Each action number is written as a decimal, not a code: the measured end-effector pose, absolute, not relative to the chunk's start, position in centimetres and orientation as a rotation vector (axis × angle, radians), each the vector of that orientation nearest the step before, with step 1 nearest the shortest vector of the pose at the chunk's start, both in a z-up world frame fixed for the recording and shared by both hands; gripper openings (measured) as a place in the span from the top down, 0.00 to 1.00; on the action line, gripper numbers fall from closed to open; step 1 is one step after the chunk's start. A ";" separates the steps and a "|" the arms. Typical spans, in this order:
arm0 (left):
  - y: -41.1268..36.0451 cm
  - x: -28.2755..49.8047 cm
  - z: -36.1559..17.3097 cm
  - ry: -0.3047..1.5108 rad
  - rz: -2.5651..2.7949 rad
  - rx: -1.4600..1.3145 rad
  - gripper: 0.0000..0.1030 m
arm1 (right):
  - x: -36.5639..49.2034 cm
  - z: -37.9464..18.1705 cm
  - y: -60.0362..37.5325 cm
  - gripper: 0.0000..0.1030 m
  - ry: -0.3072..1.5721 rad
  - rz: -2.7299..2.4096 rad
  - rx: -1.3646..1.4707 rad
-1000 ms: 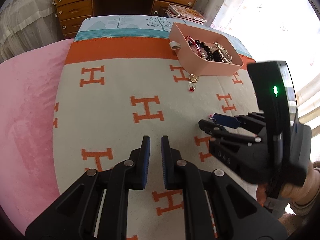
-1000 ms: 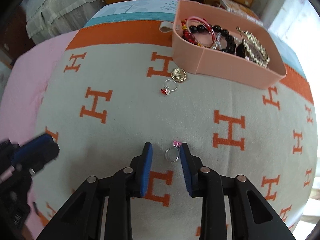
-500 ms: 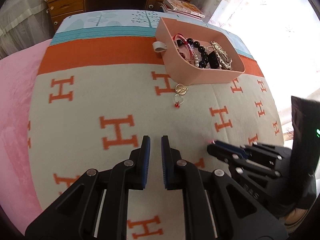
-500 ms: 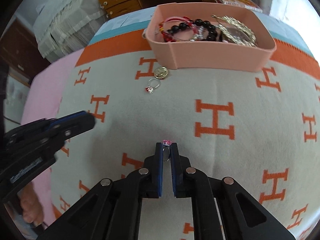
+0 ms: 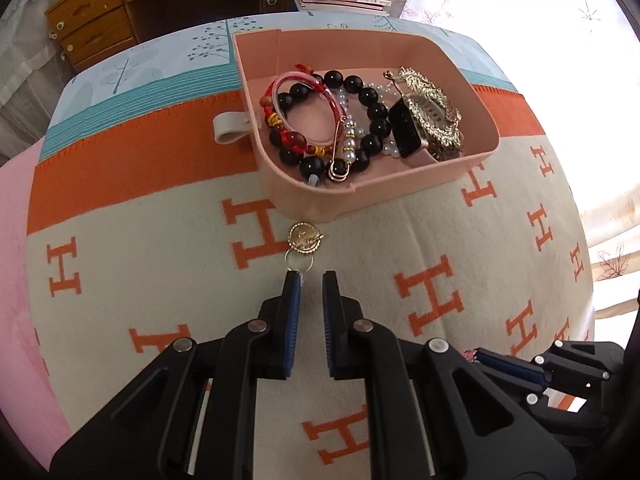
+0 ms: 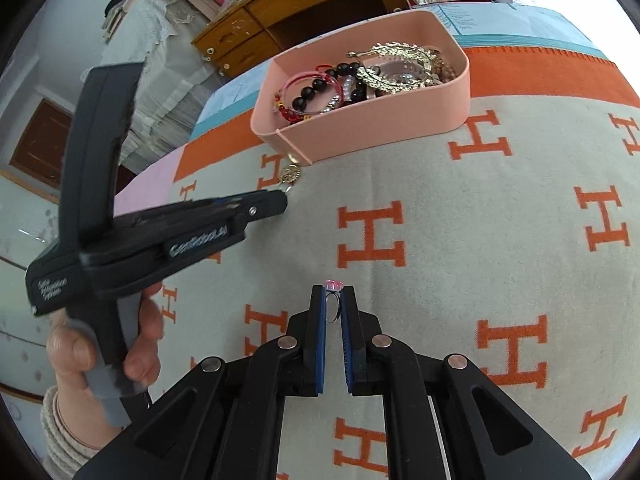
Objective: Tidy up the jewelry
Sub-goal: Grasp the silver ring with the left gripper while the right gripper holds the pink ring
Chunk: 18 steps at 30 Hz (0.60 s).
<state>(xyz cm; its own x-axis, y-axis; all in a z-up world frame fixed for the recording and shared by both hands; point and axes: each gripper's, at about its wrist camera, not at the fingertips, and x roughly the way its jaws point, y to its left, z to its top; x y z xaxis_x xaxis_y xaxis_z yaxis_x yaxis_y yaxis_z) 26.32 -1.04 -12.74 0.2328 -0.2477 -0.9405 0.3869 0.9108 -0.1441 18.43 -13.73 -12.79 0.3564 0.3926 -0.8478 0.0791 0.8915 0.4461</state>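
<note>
Jewelry is mostly gathered in the pink box [image 5: 400, 190], which sits ahead of both my claws on the blanket [image 5: 160, 280] with orange H letters. Inside it I see a black bead bracelet [image 5: 368, 96], a red and pink bangle [image 5: 304, 80], pearls, a watch [image 5: 406, 134] and a gold chain piece [image 5: 432, 104].

My right claw [image 6: 333, 292] is closed on a small ring with a pink stone [image 6: 333, 285]; the ring stands between the blue pads, the stone just at the tips.

My left claw [image 5: 307, 276] has its jaws nearly together and holds nothing. Just ahead of its left tip lies a silver ring [image 5: 298, 260], partly hidden behind that tip, and touching the ring, a little further, a round gold pendant [image 5: 305, 238], near the corner of the box.

In the right view, my left hand [image 6: 108, 356] grips the handle of the left claw.
</note>
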 end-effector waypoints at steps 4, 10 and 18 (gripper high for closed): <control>-1.3 26.5 -12.4 1.262 -0.427 0.161 0.65 | 18.7 -13.0 -13.2 0.93 1.201 0.234 0.461; -1.6 26.6 -12.4 1.247 -0.418 0.193 0.37 | 18.3 -13.3 -13.9 0.93 1.206 0.242 0.487; -2.4 27.2 -13.8 1.270 -0.404 0.269 0.63 | 18.0 -13.3 -15.0 0.93 1.204 0.235 0.519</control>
